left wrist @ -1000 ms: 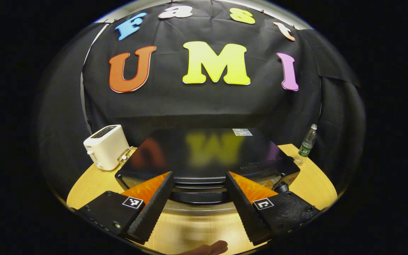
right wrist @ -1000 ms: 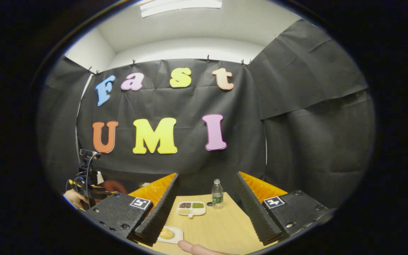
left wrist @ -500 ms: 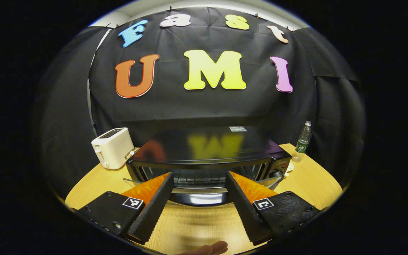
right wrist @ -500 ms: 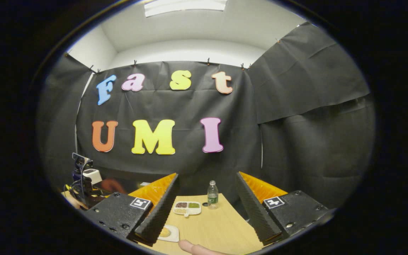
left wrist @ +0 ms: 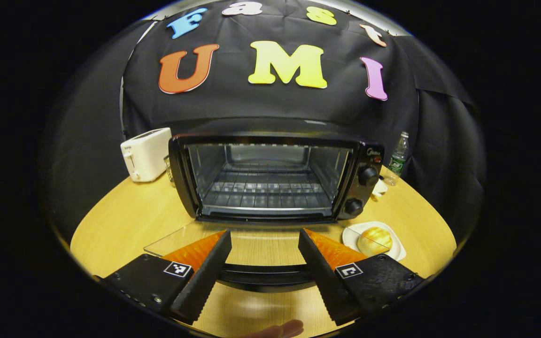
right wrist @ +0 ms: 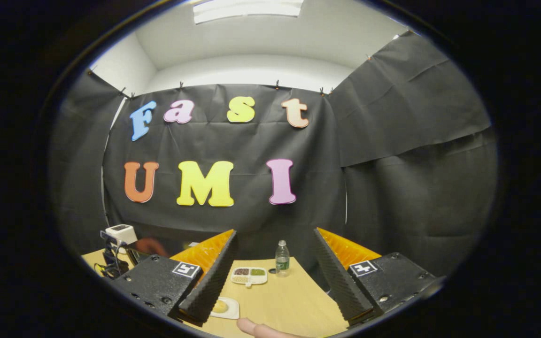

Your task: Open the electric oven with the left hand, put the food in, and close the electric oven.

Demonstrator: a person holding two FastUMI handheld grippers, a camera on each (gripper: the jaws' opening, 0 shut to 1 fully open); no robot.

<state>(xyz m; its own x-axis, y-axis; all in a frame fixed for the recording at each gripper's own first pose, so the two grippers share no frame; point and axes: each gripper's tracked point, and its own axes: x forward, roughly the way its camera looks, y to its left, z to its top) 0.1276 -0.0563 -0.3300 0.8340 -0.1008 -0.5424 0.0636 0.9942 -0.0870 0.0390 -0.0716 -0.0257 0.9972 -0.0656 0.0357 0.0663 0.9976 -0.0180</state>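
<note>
With the left gripper (left wrist: 263, 277) jaws apart around the door handle (left wrist: 266, 278), the lowered glass door (left wrist: 190, 237) may spring up, blocking the bun (left wrist: 374, 238).

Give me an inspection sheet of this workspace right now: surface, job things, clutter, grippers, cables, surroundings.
Surface: wooden table.
Job's things: electric oven, glass door folded down flat, wire rack bare; bun on a white plate right of the oven.
Clutter: white toaster; water bottle; sectioned snack tray.
Grippers: left gripper open, door handle between its fingers, untouched; right gripper open, empty.
Cables: dark cables at the right gripper view's left edge.
Surroundings: black cloth booth wall.
</note>
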